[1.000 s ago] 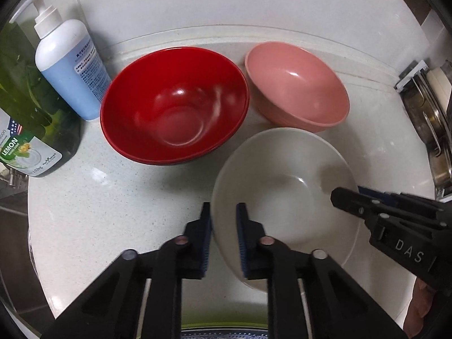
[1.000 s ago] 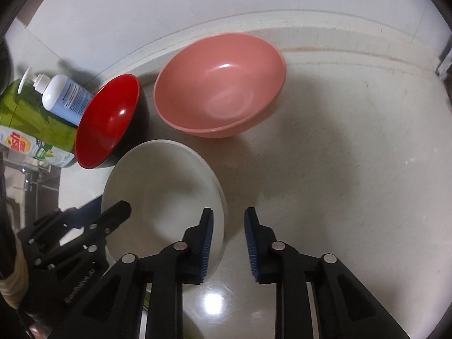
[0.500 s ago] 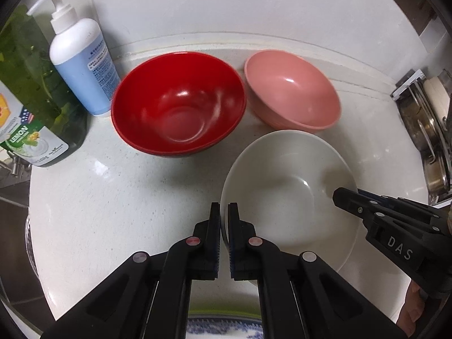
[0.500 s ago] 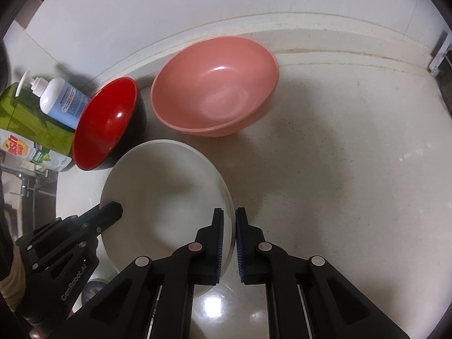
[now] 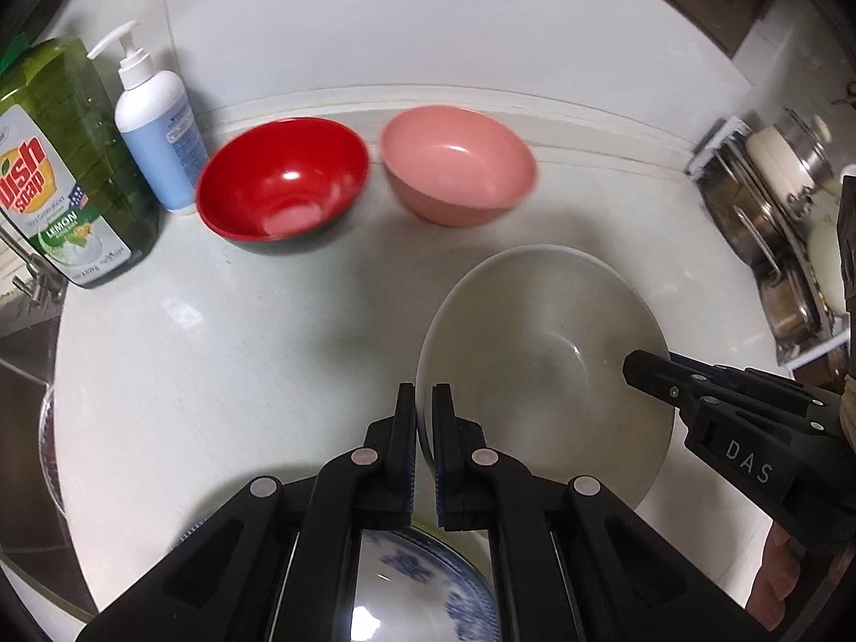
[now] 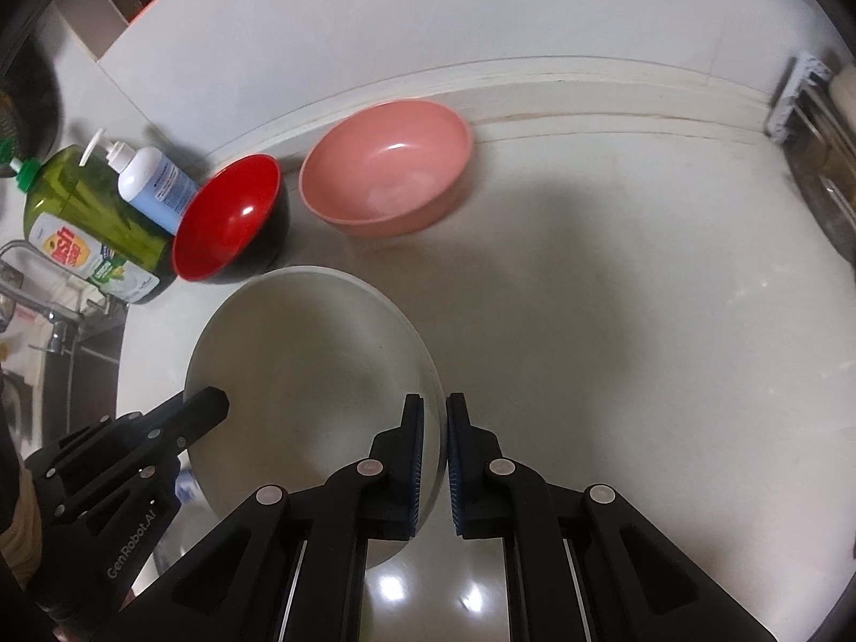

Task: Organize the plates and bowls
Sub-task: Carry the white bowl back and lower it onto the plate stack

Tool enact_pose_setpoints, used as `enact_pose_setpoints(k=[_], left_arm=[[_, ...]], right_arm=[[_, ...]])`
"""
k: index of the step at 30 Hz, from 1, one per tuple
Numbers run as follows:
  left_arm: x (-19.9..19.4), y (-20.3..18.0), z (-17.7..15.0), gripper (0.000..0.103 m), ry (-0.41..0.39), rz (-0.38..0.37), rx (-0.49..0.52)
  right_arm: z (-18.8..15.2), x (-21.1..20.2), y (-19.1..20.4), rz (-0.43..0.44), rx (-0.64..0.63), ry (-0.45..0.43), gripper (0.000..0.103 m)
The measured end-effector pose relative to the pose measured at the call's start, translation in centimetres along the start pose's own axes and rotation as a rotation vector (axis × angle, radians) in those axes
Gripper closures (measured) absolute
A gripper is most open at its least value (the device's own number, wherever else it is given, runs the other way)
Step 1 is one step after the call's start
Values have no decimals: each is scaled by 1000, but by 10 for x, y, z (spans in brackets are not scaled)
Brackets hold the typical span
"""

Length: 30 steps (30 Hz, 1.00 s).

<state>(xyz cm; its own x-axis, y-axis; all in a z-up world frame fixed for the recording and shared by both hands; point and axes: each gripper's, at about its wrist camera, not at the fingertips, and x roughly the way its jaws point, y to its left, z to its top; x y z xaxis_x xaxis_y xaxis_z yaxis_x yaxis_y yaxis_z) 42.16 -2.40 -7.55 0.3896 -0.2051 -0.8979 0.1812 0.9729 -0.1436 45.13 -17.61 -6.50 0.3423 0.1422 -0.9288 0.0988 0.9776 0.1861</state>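
Glossy speckled counter; both grippers pinch round white bowl's thin rim.

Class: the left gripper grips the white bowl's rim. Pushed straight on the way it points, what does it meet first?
Probably the shiny red bowl, slightly left of the left gripper line; bare countertop lies between, and depth is unclear.

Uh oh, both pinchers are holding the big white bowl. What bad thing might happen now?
The white bowl is pinched only at its thin rim by the left gripper and right gripper, so it might slip and drop. A blue patterned dish sits beneath it and could get chipped. Swinging it forward might bump the red bowl.
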Motion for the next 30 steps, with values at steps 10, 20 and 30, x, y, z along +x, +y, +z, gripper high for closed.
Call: enact_pose_setpoints(k=[10,20,30], left_arm=[[2,-47,-42,95,38,-36,49],[14,-83,-74,95,80,-40,88],[24,-108,-91,95,108,-32,123]], right_arm=[[-44,-25,-37,-47,29,-21,93],[-80,-34,-65,-83,38,-10,93],[-102,-28,-95,-86,77,33,93]])
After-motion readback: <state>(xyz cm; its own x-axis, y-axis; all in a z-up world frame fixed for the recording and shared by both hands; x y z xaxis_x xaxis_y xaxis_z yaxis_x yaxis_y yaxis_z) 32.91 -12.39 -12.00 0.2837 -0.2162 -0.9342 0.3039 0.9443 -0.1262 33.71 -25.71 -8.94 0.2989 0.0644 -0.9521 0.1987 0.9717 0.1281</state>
